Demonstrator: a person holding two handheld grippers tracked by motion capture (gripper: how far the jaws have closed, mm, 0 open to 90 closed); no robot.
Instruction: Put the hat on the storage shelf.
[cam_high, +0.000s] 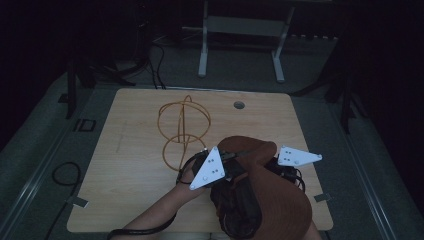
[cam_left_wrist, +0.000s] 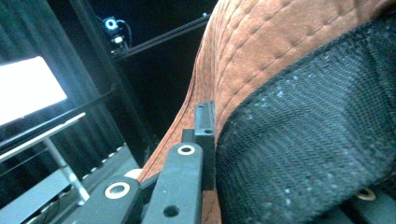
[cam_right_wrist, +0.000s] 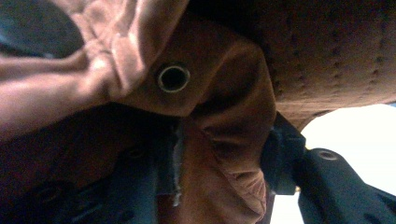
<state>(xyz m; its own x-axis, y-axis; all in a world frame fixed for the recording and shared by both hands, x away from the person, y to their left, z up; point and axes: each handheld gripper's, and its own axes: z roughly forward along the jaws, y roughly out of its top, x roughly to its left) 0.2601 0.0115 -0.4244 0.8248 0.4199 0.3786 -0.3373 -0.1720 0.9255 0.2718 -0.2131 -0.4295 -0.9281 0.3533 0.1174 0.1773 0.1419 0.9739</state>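
Near table front, both grippers (left (cam_high: 231, 159), right (cam_high: 272, 159)) clamped on brown suede cap (cam_high: 270, 200), mesh-lined.

The worktop (cam_high: 135, 200) lies bare along its left side and far right corner, giving open passage there. A wire stand (cam_high: 183, 131) of orange hoops rises at the centre, just beyond the left tool (cam_high: 192, 167), blocking the way forward. A brown cap (cam_high: 265, 195) bulks over the near right; it seems to crowd both tools, the right tool (cam_high: 280, 167) included.
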